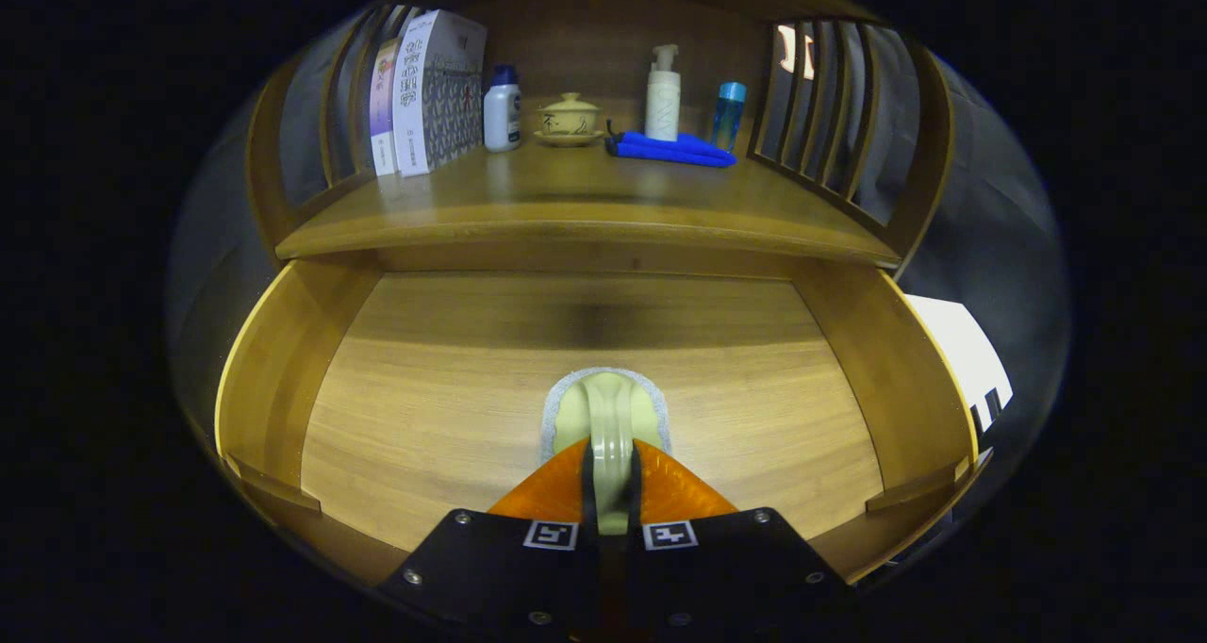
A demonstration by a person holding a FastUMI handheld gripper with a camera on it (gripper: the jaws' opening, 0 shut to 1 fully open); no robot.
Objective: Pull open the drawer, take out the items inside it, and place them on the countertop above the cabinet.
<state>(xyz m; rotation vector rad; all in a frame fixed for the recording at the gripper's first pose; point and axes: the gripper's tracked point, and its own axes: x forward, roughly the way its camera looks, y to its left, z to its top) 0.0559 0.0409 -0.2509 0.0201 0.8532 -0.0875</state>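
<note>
looking forward along the fingers, the gripper (611,473) is seen lowered into the pulled-out drawer (283,360). its two orange fingers (556,492) are drawn close together and are pinched on the raised handle of a pale green brush (608,417), which is held between them; the brush's flat base with its grey edging is seen just ahead of the fingertips, low over the wooden drawer floor. whether the base is touching the floor cannot be told. beyond the fingers, above the drawer, the countertop (585,209) is seen. on it, well beyond the fingers, are noted: upright boxes (429,91), a white bottle (502,110), a lidded tea bowl (570,118), a pump bottle (663,96), a blue folded cloth (669,149) and a blue bottle (727,113).
</note>
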